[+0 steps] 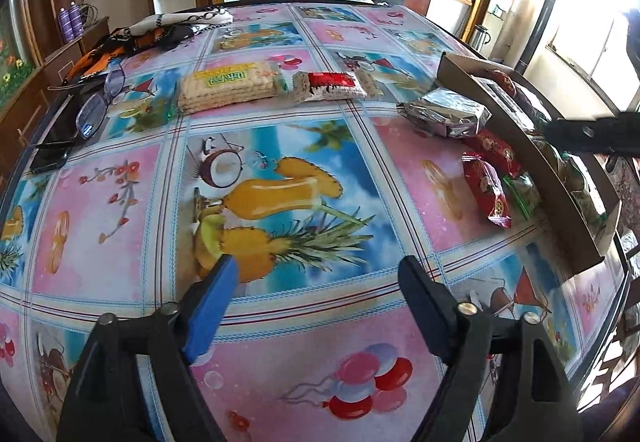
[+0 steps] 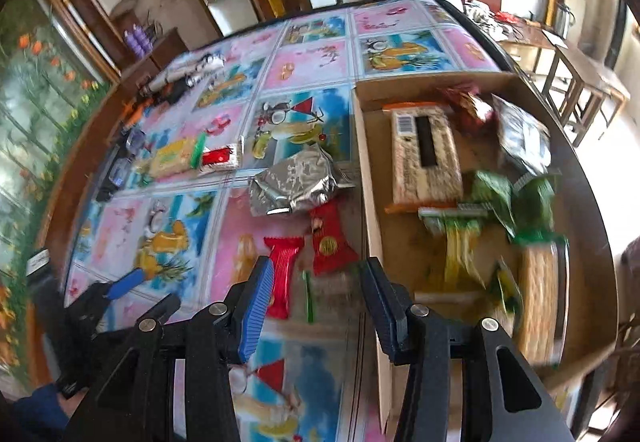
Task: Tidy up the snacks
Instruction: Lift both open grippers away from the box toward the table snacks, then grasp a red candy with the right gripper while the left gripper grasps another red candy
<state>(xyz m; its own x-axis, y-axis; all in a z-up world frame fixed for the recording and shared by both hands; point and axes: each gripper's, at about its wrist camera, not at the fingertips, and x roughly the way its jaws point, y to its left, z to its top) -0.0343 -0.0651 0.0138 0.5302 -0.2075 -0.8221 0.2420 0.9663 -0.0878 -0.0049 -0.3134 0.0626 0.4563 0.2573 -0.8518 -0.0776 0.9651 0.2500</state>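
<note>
Cardboard box point(image 2: 368, 178): lying open on the right part of the tabletop point(image 1: 280, 342), holding several snack packs, among them a long cracker pack point(image 2: 424, 154) showing a barcode, green-wrapped packs point(image 2: 508, 194) and a silver bag point(image 2: 520, 138).
Loose snacks beside the box: a silver foil bag point(image 2: 296, 182) and two red packets point(image 2: 282, 274) are lying just left of the box wall; a thin green stick point(image 2: 308, 294) is lying next to the nearer red packet.
Far snacks: a yellow-green cracker pack point(image 1: 228, 86) and a red-labelled pack point(image 1: 332, 86) are sitting side by side, well apart from the box.
Right gripper point(image 2: 316, 282): hovering over the red packets near the box wall, its jaws standing apart with nothing pressed between them.
Left gripper point(image 1: 316, 274): hanging over the pineapple print, jaws spread wide and empty.
Other items: glasses point(image 1: 100, 102) are resting on a dark phone point(image 1: 52, 146) at the left edge, with a patterned cloth point(image 1: 160, 26) behind them.
</note>
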